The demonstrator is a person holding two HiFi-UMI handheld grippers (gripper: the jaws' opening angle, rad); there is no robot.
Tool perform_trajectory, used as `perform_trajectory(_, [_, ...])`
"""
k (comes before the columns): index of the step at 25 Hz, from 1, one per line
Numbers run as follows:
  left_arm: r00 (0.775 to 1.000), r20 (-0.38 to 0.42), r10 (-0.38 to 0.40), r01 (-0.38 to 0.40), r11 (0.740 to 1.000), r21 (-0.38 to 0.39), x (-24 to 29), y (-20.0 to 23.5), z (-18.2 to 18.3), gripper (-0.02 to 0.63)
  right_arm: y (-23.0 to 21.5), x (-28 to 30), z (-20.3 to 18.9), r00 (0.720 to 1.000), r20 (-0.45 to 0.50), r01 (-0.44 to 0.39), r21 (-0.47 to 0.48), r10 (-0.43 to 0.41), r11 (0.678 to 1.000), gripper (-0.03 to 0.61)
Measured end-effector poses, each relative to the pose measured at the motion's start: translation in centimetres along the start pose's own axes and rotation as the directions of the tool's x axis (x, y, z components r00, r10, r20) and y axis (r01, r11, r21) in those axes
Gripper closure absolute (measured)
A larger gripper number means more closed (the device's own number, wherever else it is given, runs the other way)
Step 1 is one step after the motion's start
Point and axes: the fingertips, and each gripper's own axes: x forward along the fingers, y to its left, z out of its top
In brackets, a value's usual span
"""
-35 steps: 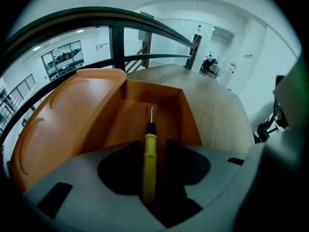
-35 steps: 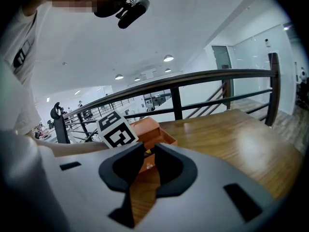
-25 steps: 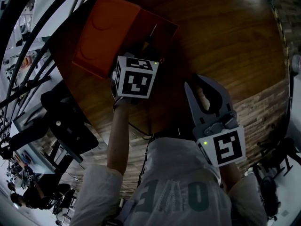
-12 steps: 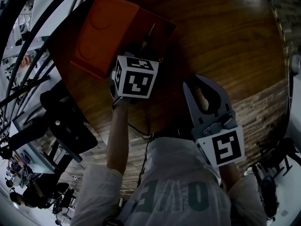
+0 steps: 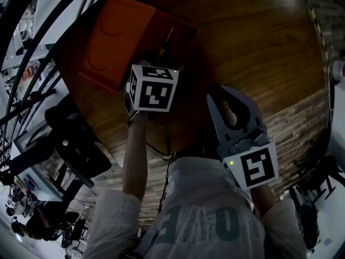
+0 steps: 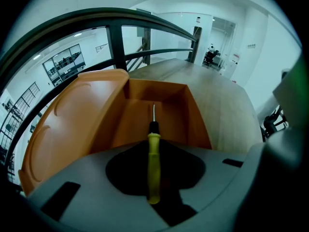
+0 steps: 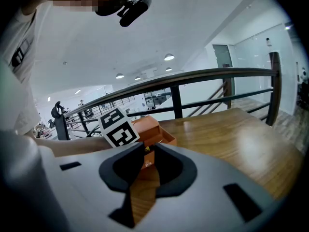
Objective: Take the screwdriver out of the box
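A: Right, your left hand-held gripper (image 6: 153,149) is clenched on the yellow handle of the screwdriver (image 6: 153,168). You've got it.

B: It isn't out, though. Your screwdriver's shaft hangs over the inside of the orange box (image 6: 116,124), with the tip aimed at the far wall.

A: Its long axis runs straight ahead along your jaws, handle toward you, metal tip away. The open lid (image 6: 72,120) lies on your left.

B: So I'd judge you want to lift up and draw back along that line, to keep the tip off the wall.

A: Your right hand-held gripper (image 7: 148,151) hangs released and empty over the surface (image 7: 231,139), well short of the box. The left is your nearer hand.
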Motion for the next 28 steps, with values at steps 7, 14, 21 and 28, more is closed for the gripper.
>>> perform_trajectory(7, [1.000,0.004,0.010,-0.010,0.999,-0.044,0.0,0.3,-0.1,0.528,-0.2,-0.2,0.6,1.000,0.013,0.010,-0.013,-0.010,1.000,0.503])
perform_trajectory(14, [0.999,0.041,0.021,-0.017,0.997,-0.078,-1.3,0.3,1.2,0.528,0.1,-0.7,1.7,0.999,0.032,0.004,-0.039,-0.002,0.999,0.505])
perform_trajectory(21, [0.989,0.134,0.060,-0.049,0.995,-0.084,-4.6,1.3,3.8,0.528,1.3,-1.1,3.8,0.996,0.089,0.015,-0.068,-0.008,0.998,0.505])
perform_trajectory(28, [0.964,0.242,0.107,-0.086,0.992,-0.096,-8.9,1.1,7.4,0.528,-0.5,-2.4,6.9,0.984,0.165,0.087,-0.137,-0.064,0.987,0.505])
